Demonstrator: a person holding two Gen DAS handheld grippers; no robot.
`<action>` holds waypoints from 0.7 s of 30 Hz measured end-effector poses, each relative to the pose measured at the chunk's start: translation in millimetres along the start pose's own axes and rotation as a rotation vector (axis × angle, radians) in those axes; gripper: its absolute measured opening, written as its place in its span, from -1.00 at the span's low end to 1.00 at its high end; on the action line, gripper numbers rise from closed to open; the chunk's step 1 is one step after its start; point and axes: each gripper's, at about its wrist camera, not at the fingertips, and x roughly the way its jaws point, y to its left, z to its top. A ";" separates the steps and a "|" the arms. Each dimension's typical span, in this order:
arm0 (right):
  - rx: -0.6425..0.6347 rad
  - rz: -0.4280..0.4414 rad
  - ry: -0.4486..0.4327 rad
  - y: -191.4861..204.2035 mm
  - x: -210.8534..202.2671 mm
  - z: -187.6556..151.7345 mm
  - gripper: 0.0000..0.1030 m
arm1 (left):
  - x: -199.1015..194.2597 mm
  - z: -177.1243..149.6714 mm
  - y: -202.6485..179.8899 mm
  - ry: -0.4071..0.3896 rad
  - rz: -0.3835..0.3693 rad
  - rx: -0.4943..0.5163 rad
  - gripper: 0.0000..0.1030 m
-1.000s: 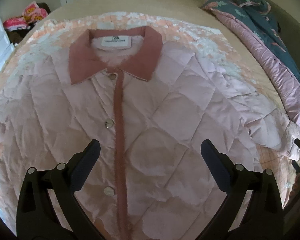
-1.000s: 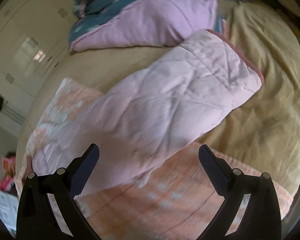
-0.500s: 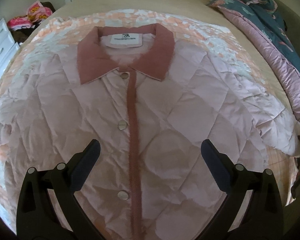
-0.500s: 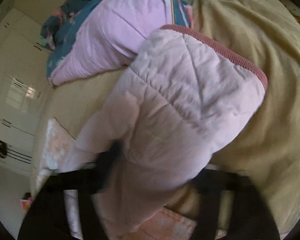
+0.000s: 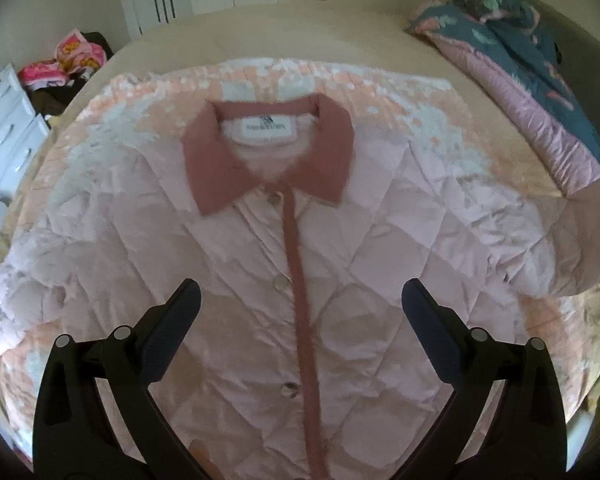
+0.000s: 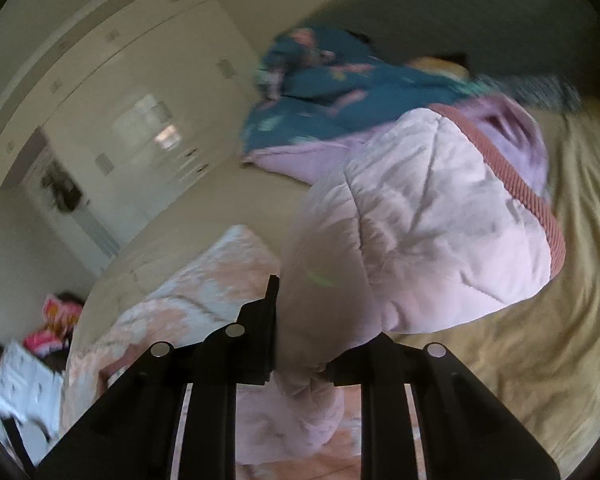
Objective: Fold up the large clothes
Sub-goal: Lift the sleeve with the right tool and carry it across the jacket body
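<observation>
Bed (image 5: 340, 32) carries floral blanket (image 5: 140, 120); rumpled quilt (image 5: 540, 92).

The right gripper (image 6: 300, 344), spread wide a second ago, now clamps the jacket's sleeve (image 6: 420, 216) and lifts it off the bed.

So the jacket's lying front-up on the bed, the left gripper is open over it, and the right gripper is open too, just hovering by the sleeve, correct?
Not quite. The right gripper is shut on the sleeve, as the right wrist view shows. The rest holds: the jacket lies front-up and the left gripper is open over it.
</observation>
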 end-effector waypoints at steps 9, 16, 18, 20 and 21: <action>-0.200 0.096 -0.056 106.5 -25.5 10.7 -0.67 | -37.6 16.6 38.4 -0.070 -0.009 -0.046 0.83; -0.297 0.143 -0.063 167.5 -39.6 2.0 -0.67 | -56.0 21.9 63.9 -0.090 -0.014 -0.076 0.83; -0.319 0.163 -0.065 183.4 -43.6 -2.2 -0.67 | -59.4 23.8 74.6 -0.093 -0.040 -0.107 0.83; -0.336 0.183 -0.064 190.3 -50.5 -9.1 -0.67 | -60.6 24.3 85.3 -0.087 -0.070 -0.139 0.83; -0.343 0.190 -0.063 196.4 -51.2 -10.8 -0.67 | -60.1 24.6 91.0 -0.080 -0.086 -0.152 0.83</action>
